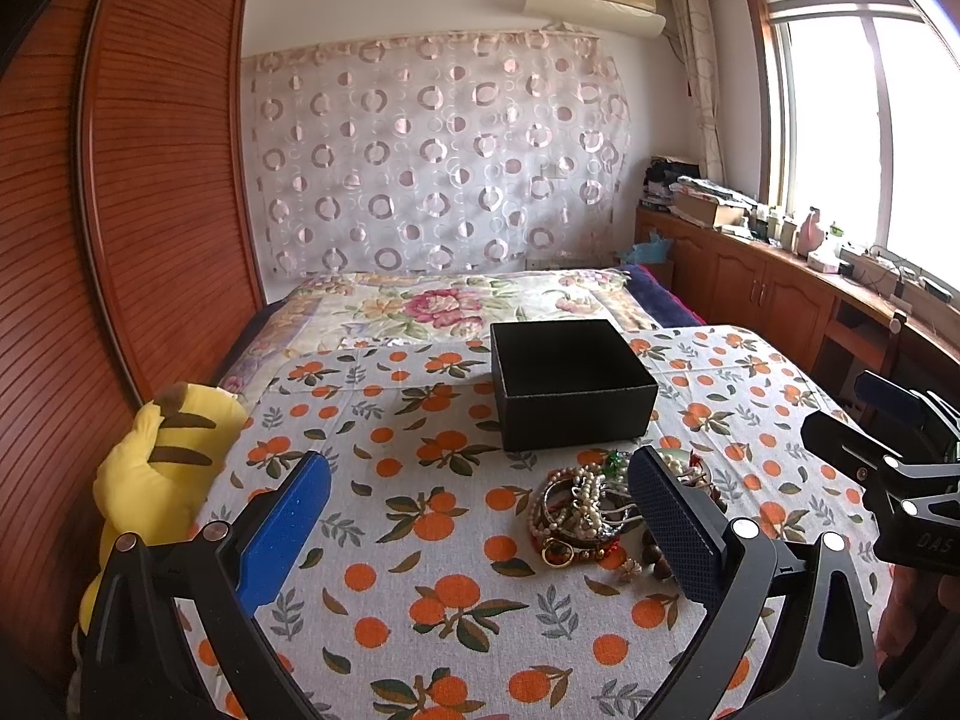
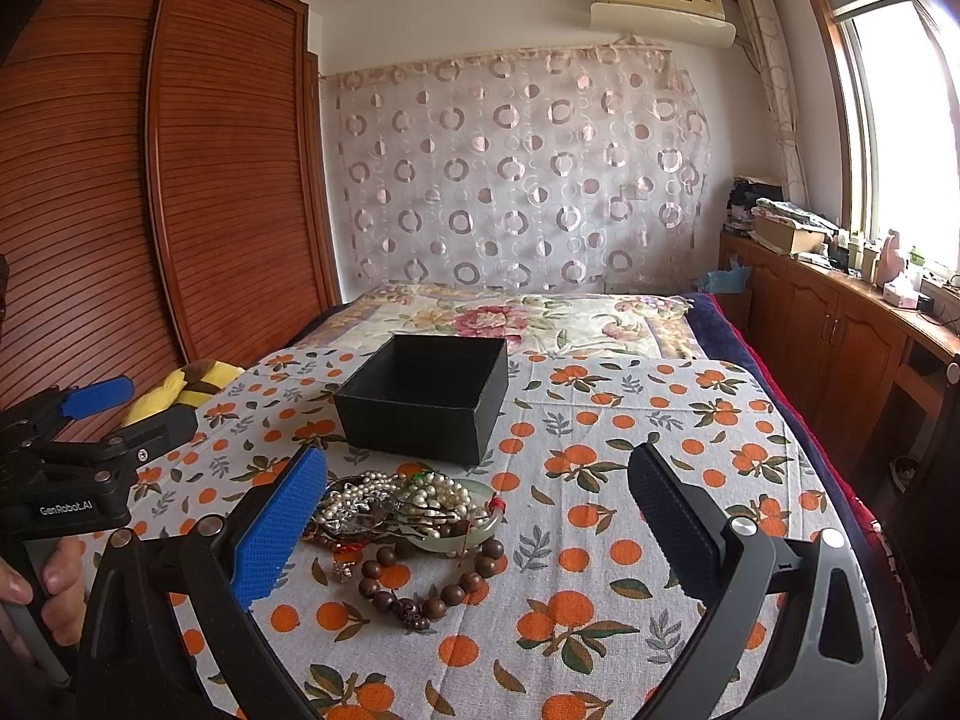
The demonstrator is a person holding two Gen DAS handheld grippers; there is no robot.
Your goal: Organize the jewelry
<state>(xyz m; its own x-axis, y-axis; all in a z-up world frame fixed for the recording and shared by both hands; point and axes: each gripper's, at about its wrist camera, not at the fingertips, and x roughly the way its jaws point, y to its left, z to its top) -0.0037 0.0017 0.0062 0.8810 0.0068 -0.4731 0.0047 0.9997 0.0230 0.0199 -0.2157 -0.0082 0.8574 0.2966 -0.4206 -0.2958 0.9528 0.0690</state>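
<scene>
Blue-padded fingers (image 1: 287, 525) of the left gripper (image 1: 480, 531) stand wide apart in the foreground, holding nothing, above an orange-print cloth (image 1: 420, 600) spread over the bed (image 1: 432, 300). Just inside its right finger lies the jewelry pile (image 1: 585, 513): pearl strands, bangles and beads tangled together on the cloth. Seen from the right wrist, the right gripper (image 2: 480, 531) is likewise spread open and empty, and the pile (image 2: 402, 510) sits close to its left finger. Within the pile, a pale green bangle (image 2: 474, 531) rests under the pearls (image 2: 432, 495), and a loop of brown wooden beads (image 2: 432, 588) lies at the near edge, touching the rest. Beyond the pile, near but apart from it, stands a black box (image 1: 570, 384), lidless and upright; its inside looks dark and nothing shows in it. At the cloth's left edge a yellow plush (image 1: 162, 462) with brown stripes lies against the wardrobe (image 1: 90, 240). Each gripper appears in the other's view at the frame edge, the left one held by a hand (image 2: 54, 582) wrapped around its handle.
</scene>
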